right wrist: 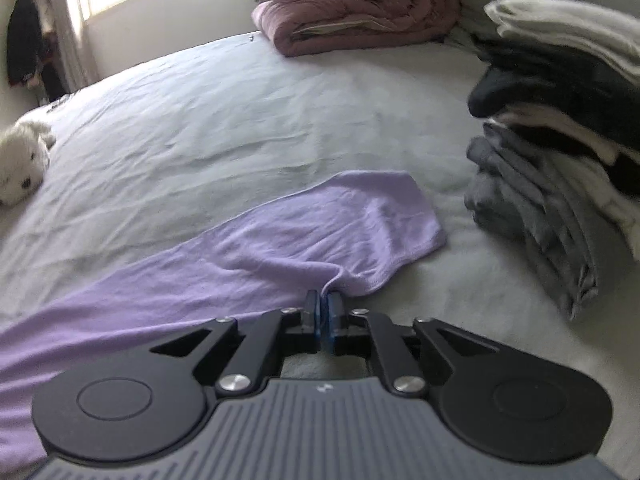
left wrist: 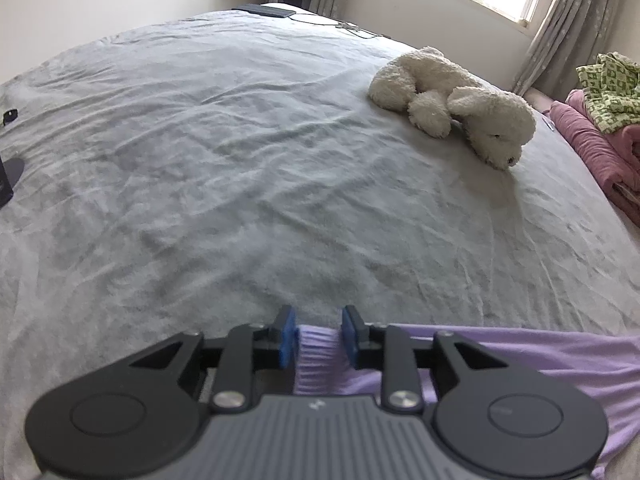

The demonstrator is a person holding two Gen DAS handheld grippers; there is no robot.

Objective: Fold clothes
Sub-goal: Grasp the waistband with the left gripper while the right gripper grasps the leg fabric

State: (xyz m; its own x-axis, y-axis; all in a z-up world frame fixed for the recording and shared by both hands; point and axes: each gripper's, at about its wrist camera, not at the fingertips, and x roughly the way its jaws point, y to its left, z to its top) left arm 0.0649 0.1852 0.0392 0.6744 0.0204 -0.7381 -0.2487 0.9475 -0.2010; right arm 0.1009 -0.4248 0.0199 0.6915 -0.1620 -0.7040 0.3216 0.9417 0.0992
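Observation:
A lilac garment (right wrist: 280,236) lies stretched across the grey bed sheet (right wrist: 240,120), one end spread flat toward the right. My right gripper (right wrist: 323,300) is shut on a pinched fold at the garment's near edge, its blue pads (right wrist: 332,320) pressed together. In the left wrist view the same lilac garment (left wrist: 540,356) trails off to the right. Its ribbed band (left wrist: 318,352) is bunched between the blue pads (left wrist: 289,338) of my left gripper (left wrist: 319,334), which is shut on it. The cloth under both grippers is hidden.
A white plush dog (left wrist: 452,104) lies on the bed's far right. A folded pink quilt (right wrist: 360,4) sits at the bed's head. A stack of folded grey, black and white clothes (right wrist: 560,140) rises to the right. Dark objects (left wrist: 10,176) lie at the left edge.

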